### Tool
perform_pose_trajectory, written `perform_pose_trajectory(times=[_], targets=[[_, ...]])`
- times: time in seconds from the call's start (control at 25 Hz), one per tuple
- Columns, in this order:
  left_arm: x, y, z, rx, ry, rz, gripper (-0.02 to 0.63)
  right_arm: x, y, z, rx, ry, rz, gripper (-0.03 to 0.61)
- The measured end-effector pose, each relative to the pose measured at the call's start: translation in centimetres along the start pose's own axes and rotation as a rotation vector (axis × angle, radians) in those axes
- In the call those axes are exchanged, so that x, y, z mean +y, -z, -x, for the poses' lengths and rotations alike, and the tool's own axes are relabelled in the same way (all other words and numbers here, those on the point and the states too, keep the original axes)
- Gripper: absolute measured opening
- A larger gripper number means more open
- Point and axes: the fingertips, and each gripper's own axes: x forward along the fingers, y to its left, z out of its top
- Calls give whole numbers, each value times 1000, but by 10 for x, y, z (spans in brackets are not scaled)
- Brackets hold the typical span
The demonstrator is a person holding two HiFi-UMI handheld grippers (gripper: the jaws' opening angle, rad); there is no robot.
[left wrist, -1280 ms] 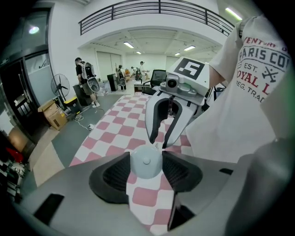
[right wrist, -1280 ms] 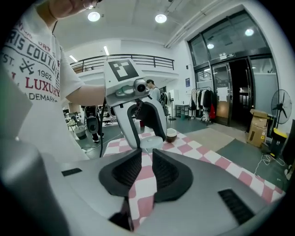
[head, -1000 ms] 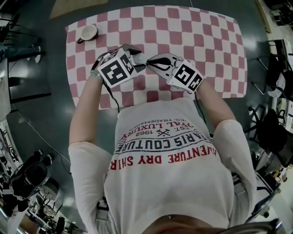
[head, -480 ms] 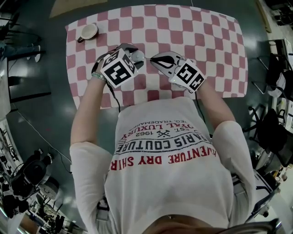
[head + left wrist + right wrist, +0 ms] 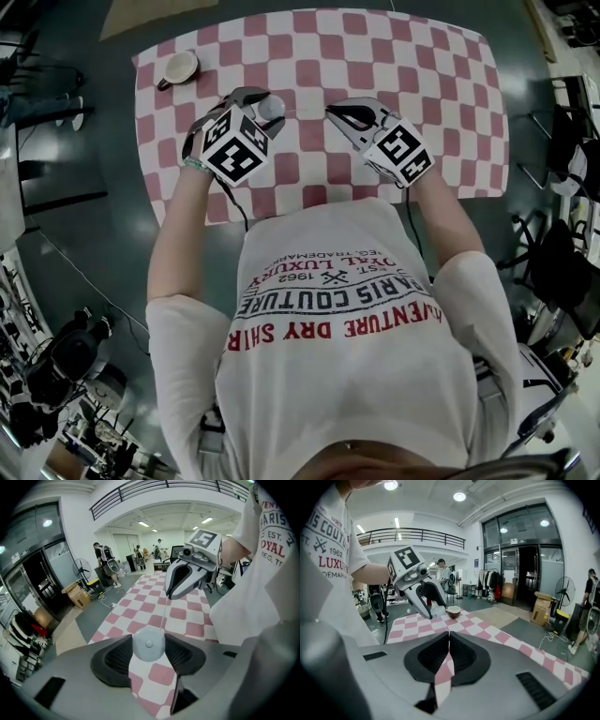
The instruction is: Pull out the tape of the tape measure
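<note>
Over the worktop (image 5: 441,84) we have drawn our tools apart, left tool (image 5: 268,105) pinching the case (image 5: 148,643), right tool (image 5: 334,112) clamped on the tape (image 5: 163,619), so tape is paying out.

The white T-shirt (image 5: 337,309) reads, upside down in the head view, "PARIS COUTURE", "LUXURY", "EST. 1962" and "REG. TRADEMARK" in dark letters, then "VENTURE DRY SHIR" in red (both ends lost in folds)

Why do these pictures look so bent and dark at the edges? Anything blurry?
Head view: the fisheye lens bows the tablecloth, corners dim. Left gripper view: black round rim, tape measure sharp, thin tape barely visible. Right gripper view: glaring ceiling lights, same rim.
</note>
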Motion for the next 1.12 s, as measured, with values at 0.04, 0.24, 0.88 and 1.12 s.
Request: perform_pose_trajectory(times=[0.04, 0.24, 0.88, 1.12], targets=[[3, 2, 1, -5, -11, 7, 233, -7, 3, 4, -4, 17, -25, 32], [7, -2, 8, -70, -34, 45, 233, -22, 11, 20, -28, 62, -71, 32], [19, -3, 1, -100, -113, 37, 233, -69, 41, 52, 35, 276, -192, 32], [25, -5, -2, -98, -148, 31, 233, -92, 53, 66, 43, 390, -241, 32]])
